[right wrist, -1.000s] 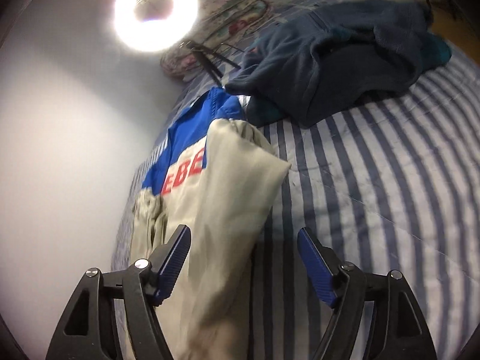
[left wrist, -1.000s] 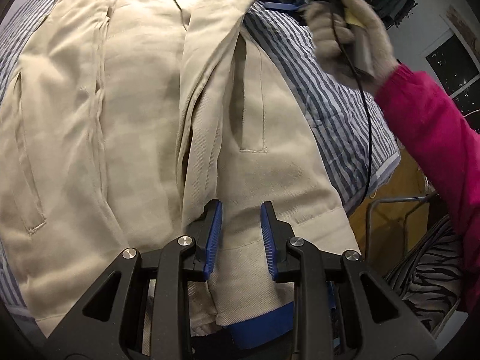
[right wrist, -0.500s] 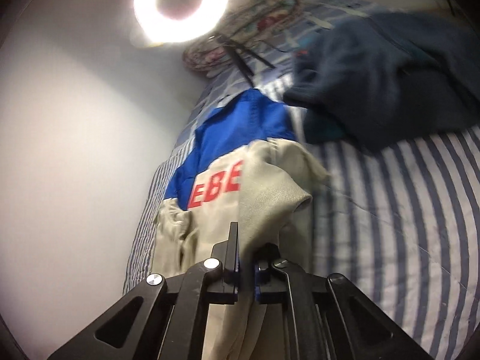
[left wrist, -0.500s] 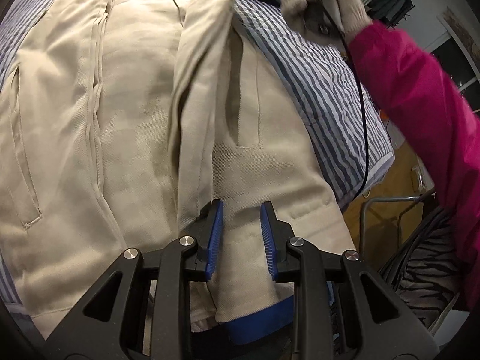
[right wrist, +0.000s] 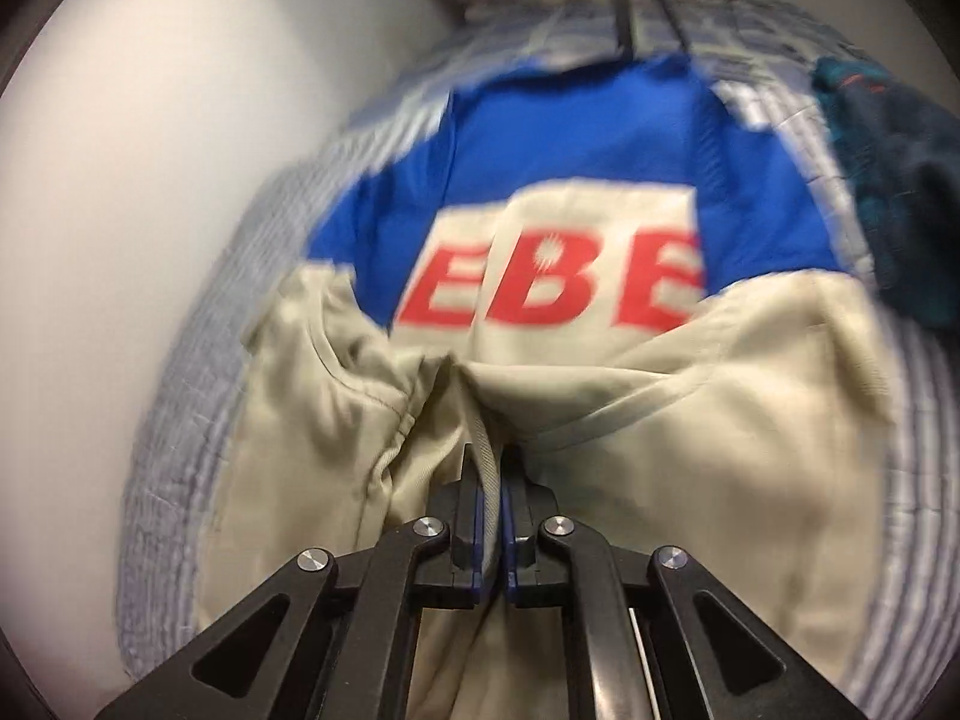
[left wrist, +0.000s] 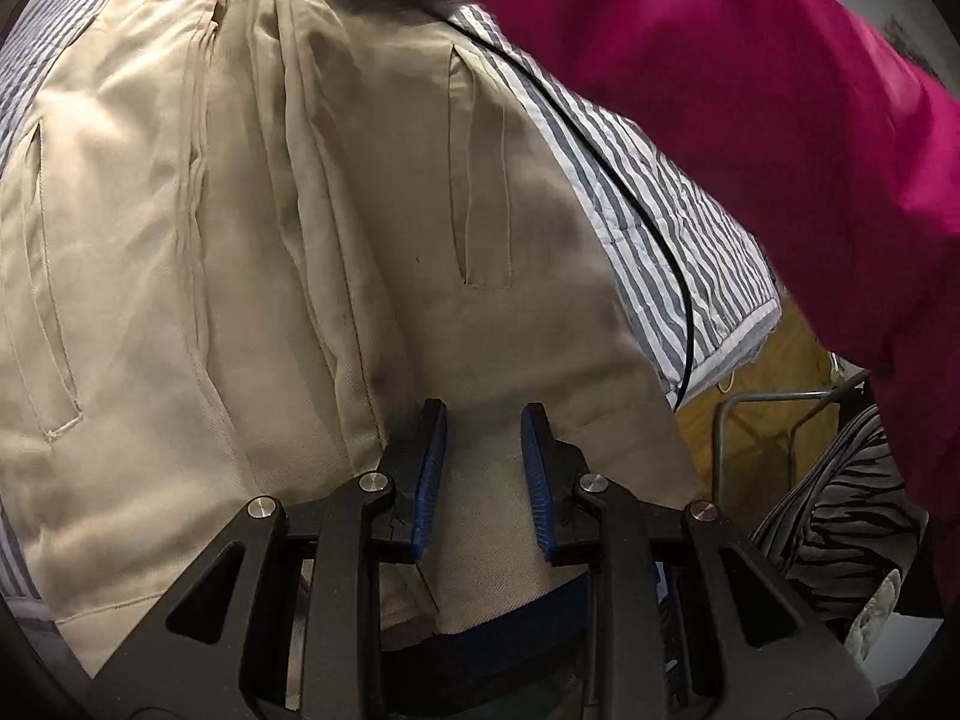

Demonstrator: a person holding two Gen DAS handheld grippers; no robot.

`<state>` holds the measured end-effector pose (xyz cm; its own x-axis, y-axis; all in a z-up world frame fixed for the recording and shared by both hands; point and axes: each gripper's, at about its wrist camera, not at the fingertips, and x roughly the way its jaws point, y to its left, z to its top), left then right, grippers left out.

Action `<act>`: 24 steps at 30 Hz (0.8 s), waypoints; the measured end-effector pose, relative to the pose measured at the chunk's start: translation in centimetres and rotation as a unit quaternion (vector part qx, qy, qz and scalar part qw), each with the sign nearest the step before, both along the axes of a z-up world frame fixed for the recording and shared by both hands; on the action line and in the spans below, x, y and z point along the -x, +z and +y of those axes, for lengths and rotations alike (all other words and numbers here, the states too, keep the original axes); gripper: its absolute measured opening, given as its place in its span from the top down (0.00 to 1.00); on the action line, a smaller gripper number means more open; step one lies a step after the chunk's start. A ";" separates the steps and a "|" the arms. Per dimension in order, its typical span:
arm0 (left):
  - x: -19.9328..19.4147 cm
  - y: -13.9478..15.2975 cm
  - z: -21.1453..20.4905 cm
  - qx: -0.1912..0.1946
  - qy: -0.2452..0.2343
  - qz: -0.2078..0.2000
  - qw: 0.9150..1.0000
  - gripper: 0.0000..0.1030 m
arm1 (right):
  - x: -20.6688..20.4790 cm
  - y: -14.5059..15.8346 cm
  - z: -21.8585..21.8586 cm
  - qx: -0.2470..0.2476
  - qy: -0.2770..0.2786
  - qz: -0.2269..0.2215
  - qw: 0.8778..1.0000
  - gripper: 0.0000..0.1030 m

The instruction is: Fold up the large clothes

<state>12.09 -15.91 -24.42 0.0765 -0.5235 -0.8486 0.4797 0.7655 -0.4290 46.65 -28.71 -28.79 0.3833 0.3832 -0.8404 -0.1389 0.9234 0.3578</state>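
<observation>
A large beige jacket point(left wrist: 198, 276) with a blue top and red letters point(right wrist: 552, 282) lies spread on a striped bed. My left gripper point(left wrist: 483, 420) rests over the jacket's bottom hem, its blue-padded jaws a little apart with beige cloth between them; they stay the same width apart as earlier. My right gripper point(right wrist: 491, 468) is shut on a fold of the beige jacket edge near its middle and holds it up. The right arm in a pink sleeve point(left wrist: 750, 108) reaches across above the jacket in the left wrist view.
The striped bedsheet point(left wrist: 672, 228) ends at the right, with a wooden floor and a metal frame point(left wrist: 774, 420) beyond. A dark blue garment point(right wrist: 894, 180) lies at the right of the bed. A white wall point(right wrist: 150, 180) runs along the left side.
My right gripper closed on the jacket's edge and carried it leftward across the jacket. The pink sleeve swung over the left wrist view. My left gripper stayed at the hem.
</observation>
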 end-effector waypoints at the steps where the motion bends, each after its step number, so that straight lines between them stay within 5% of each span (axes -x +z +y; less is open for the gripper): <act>1: 0.0 0.0 -0.1 -0.002 -0.001 -0.001 1.000 0.76 | 0.1 0.3 0.0 -0.005 0.006 -0.004 1.000 0.87; 3: 0.0 0.0 -0.1 -0.002 -0.002 -0.002 1.000 0.76 | 0.4 1.3 -0.8 -0.044 0.012 -0.002 0.999 0.72; 8: 0.1 0.3 -0.1 0.005 0.001 0.002 1.000 0.76 | 4.5 5.7 -5.7 -0.094 -0.012 -0.052 0.994 0.70; 12: 0.4 1.3 0.8 0.038 0.001 0.012 0.999 0.76 | 9.6 6.7 -8.5 -0.036 -0.024 -0.050 0.998 0.74; 17: 0.9 3.9 3.4 0.075 0.009 -0.002 0.997 0.76 | 15.6 4.8 -8.0 0.026 -0.002 -0.044 0.999 0.74; 22: 1.3 5.8 8.1 0.091 0.058 -0.038 0.993 0.76 | 17.4 0.9 -4.2 -0.016 0.029 -0.004 0.999 0.76; 24: 1.0 6.5 10.6 0.092 0.094 -0.056 0.990 0.76 | 19.3 0.4 -1.3 0.009 0.075 -0.017 0.997 0.76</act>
